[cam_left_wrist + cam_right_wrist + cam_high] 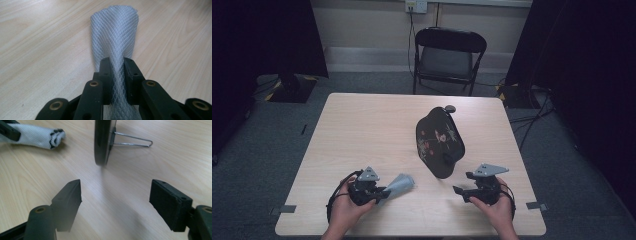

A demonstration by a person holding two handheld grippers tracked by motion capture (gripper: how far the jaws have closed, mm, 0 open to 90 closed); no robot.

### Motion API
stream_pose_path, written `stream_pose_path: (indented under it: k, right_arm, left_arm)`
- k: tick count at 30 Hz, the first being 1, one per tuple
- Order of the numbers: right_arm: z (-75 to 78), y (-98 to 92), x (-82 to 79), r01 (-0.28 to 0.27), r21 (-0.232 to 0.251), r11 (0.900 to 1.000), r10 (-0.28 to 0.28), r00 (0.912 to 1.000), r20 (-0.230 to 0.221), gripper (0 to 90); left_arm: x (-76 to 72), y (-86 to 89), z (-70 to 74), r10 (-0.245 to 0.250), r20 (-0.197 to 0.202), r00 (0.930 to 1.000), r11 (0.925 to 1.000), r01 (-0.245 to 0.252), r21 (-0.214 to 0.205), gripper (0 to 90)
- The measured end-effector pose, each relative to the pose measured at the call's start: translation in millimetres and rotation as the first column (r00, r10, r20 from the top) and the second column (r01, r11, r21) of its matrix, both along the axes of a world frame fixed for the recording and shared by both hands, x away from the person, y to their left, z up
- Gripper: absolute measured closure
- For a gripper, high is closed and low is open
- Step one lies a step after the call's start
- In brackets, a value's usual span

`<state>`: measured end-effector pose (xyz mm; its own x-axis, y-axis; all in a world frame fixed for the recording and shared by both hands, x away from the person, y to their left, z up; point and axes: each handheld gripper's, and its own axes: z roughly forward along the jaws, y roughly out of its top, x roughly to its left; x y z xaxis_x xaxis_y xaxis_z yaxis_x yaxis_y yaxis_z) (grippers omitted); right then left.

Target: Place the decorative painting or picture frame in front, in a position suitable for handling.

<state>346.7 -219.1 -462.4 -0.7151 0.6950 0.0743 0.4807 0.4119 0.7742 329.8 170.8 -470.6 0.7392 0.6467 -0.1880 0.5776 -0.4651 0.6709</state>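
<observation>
A pale grey cloth [401,184] with a diamond weave lies on the wooden table [362,125] near its front left. My left gripper [383,194] is shut on the near end of the cloth [115,32], its jaws [117,67] pinching the fabric into a narrow fold. A black oval plaque [439,142] painted with flowers stands tilted at the table's centre right. My right gripper [463,183] hovers just in front of it, open with nothing between its jaws [116,195]. In the right gripper view the plaque's edge [101,142] rests on a wire stand [132,141], and the cloth [37,136] shows at upper left.
A black folding chair [449,55] stands beyond the table's far edge. Dark curtains and cables flank the table on both sides. Bare wood stretches across the table's left and far portions.
</observation>
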Motion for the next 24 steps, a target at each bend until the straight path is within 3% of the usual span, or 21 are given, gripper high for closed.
stream_pose_path:
  k: [4, 13, 24]
  right_arm:
    - [4.7, 5.3, 2.6, -0.001, 0.016, 0.9999, 0.001, 1.0, 0.006, 26.6]
    - [33.5, 10.1, 15.0, -0.011, 0.043, 0.999, 0.011, 0.9998, 0.016, 27.7]
    - [56.8, 16.4, 26.1, -0.024, 0.058, 0.998, 0.021, 0.999, 0.04, 31.0]
  left_arm:
    - [-0.6, 1.5, 0.0, -0.002, 0.001, 1.0, 1.0, 0.002, 0.006, 78.6]
    - [-2.5, 4.7, 3.6, 0.012, 0.014, 0.9998, 0.9999, -0.012, 0.006, 78.6]
    - [-3.6, 5.9, 4.1, 0.012, 0.017, 0.9998, 0.9998, -0.012, 0.015, 78.5]
